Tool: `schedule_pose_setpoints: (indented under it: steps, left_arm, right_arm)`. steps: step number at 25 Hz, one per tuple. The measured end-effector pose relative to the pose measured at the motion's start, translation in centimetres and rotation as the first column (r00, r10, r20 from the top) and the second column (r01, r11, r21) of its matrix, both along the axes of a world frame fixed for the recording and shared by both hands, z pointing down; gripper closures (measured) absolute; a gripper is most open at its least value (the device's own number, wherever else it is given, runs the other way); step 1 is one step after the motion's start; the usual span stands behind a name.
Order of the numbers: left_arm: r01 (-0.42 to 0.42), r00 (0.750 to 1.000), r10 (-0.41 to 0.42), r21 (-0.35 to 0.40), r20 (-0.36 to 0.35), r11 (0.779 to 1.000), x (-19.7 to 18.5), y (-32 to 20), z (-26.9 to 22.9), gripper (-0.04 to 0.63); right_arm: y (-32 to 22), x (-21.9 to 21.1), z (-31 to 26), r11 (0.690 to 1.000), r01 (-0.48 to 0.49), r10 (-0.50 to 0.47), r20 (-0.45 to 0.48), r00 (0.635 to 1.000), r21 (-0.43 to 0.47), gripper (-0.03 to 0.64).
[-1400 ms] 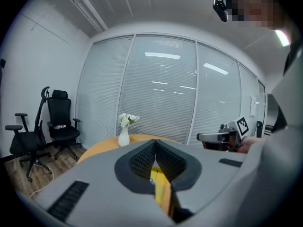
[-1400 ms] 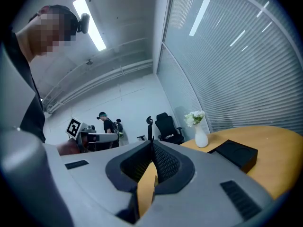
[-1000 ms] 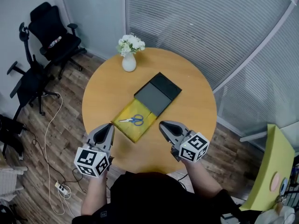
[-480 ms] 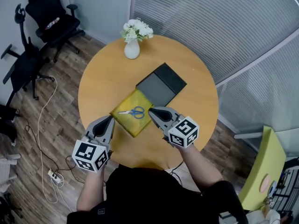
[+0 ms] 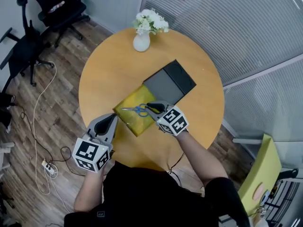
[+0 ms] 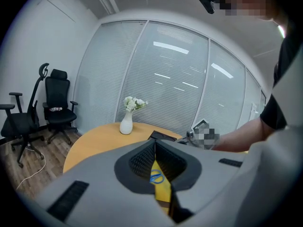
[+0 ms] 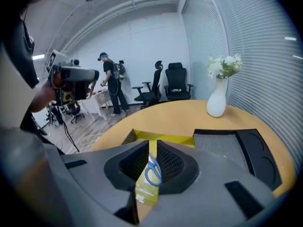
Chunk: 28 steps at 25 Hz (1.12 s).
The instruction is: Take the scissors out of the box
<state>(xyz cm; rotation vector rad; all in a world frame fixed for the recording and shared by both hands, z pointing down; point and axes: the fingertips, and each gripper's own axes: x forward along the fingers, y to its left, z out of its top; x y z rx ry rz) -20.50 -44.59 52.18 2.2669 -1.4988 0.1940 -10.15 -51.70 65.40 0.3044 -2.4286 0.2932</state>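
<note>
Scissors [image 5: 137,110] with blue handles lie in the open box [image 5: 135,125], which has a yellow lining and sits mid-table. My right gripper [image 5: 150,107] is shut and empty, its tips just right of the scissors' handles, low over the box. In the right gripper view the scissors [image 7: 152,171] show through the thin slit between the jaws. My left gripper [image 5: 112,118] is shut near the table's front left, short of the box's corner, holding nothing. The left gripper view shows the scissors [image 6: 156,178] ahead of it.
The box's black lid [image 5: 171,82] lies against the box on its far right side. A white vase of flowers [image 5: 142,41] stands at the table's far edge. Office chairs [image 5: 61,8] and a floor cable [image 5: 38,108] are at the left. A person stands far off in the right gripper view.
My right gripper has come down and forward from the table's near edge to the box beside the scissors. My left gripper has sunk slightly.
</note>
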Motion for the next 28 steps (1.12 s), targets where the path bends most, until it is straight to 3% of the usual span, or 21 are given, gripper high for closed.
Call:
schedule_pose_setpoints:
  steps: [3,5,7,11,14,28]
  left_arm:
    - [0.014,1.000,-0.014,-0.010,-0.007,1.000,-0.6,0.3,0.7,0.580]
    - [0.025,1.000,-0.025,-0.019,-0.011,1.000,-1.1,0.6,1.1,0.580]
    - [0.035,0.999,-0.035,-0.028,-0.013,0.999,-1.6,0.8,1.6,0.580]
    - [0.059,0.998,-0.061,-0.051,-0.022,0.997,-2.8,1.6,2.7,0.580]
    - [0.079,0.996,-0.081,-0.063,-0.029,0.995,-3.7,2.2,3.3,0.580]
    - [0.178,0.982,-0.183,-0.092,-0.043,0.980,-8.0,6.0,4.5,0.580]
  right_arm:
    - [0.6,-0.5,2.6,0.997,0.082,-0.083,-0.087,0.993,-0.010,0.572]
    - [1.1,-0.7,4.3,0.992,0.123,-0.127,-0.136,0.983,-0.038,0.482]
    - [1.3,-0.7,6.1,0.987,0.152,-0.161,-0.201,0.966,-0.059,0.466]
    - [1.7,-0.2,9.6,0.968,0.251,-0.242,-0.383,0.892,-0.029,0.466]
    - [1.5,-0.1,11.5,0.951,0.309,-0.276,-0.469,0.839,-0.006,0.466]
    - [1.3,-0.3,14.4,0.931,0.357,-0.332,-0.594,0.733,-0.080,0.489]
